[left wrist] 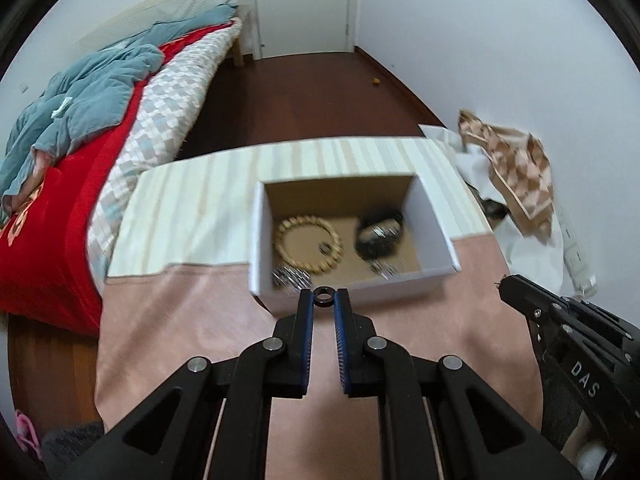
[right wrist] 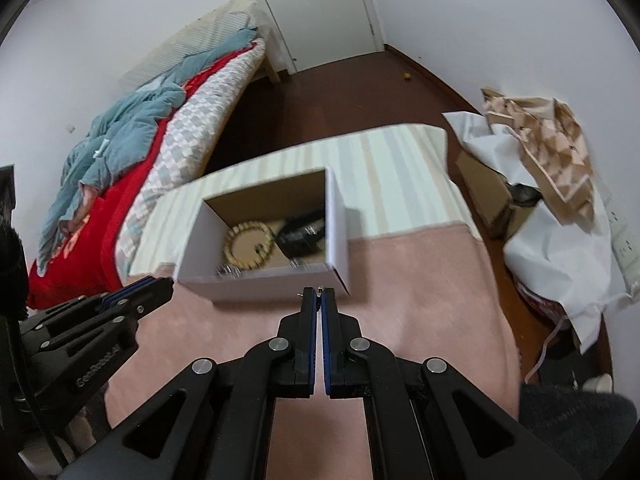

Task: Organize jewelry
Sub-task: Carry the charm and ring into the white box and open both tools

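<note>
Bedroom with white walls, dark brown floor, white door at the back. Going left to right: a bed (left wrist: 80,152) with red cover and a crumpled blue-grey quilt is sitting at the left edge, its near end cut off by the lens rim. Next, a table covered by a pink cloth (left wrist: 192,320) with a pale striped cloth (left wrist: 192,204) at its far side. On it, a white open-topped cardboard box (left wrist: 264,232) with brown inside is standing; motion blur is smearing its edges. Inside, a beige beaded bracelet (left wrist: 308,248) is lying at the left, and a dark bulky item (left wrist: 378,236) at the right is too blurred to identify. Small shiny silver pieces (left wrist: 290,276) near the front wall are partly hidden by that wall.

Left gripper (left wrist: 322,298) is pinching a small black ring (left wrist: 323,296) between its fingertips, jaws narrow, just in front of the box's near wall. Right gripper (right wrist: 319,294) is showing jaws closed nearly tight on a tiny silver piece (right wrist: 319,289) poking out at the tips, too small to name; in the left wrist view only its black side is showing, tips hard to read. Far right, a white sheet (right wrist: 560,248) and a checked beige cloth (right wrist: 552,148) are piling over brown boxes, mostly hidden.
</note>
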`<action>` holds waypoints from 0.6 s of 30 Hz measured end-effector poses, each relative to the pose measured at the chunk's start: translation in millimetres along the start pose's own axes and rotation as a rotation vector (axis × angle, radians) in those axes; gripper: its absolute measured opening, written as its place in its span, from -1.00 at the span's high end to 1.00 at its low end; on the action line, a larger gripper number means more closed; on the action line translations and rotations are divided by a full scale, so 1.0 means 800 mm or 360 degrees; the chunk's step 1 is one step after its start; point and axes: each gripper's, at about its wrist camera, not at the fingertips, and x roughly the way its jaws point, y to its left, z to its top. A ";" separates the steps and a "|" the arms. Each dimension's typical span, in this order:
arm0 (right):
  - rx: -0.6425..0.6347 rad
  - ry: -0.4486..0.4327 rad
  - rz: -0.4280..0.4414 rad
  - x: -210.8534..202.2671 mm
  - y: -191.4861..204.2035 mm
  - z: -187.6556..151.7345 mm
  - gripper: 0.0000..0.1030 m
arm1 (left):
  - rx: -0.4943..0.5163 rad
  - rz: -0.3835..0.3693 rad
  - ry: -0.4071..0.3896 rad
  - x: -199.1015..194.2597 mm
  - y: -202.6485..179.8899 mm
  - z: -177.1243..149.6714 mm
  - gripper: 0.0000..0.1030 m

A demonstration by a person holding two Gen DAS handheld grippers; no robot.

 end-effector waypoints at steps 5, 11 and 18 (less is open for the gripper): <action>0.0022 0.0069 0.0082 0.056 0.008 0.048 0.96 | -0.0100 -0.0071 0.0118 0.037 0.036 0.037 0.84; 0.0014 0.0181 0.0121 0.107 0.011 0.084 0.96 | -0.0117 -0.0101 0.0211 0.080 0.050 0.070 0.84; 0.0015 0.0350 0.0060 0.131 0.005 0.092 0.94 | -0.0134 -0.0114 0.0285 0.103 0.049 0.087 0.76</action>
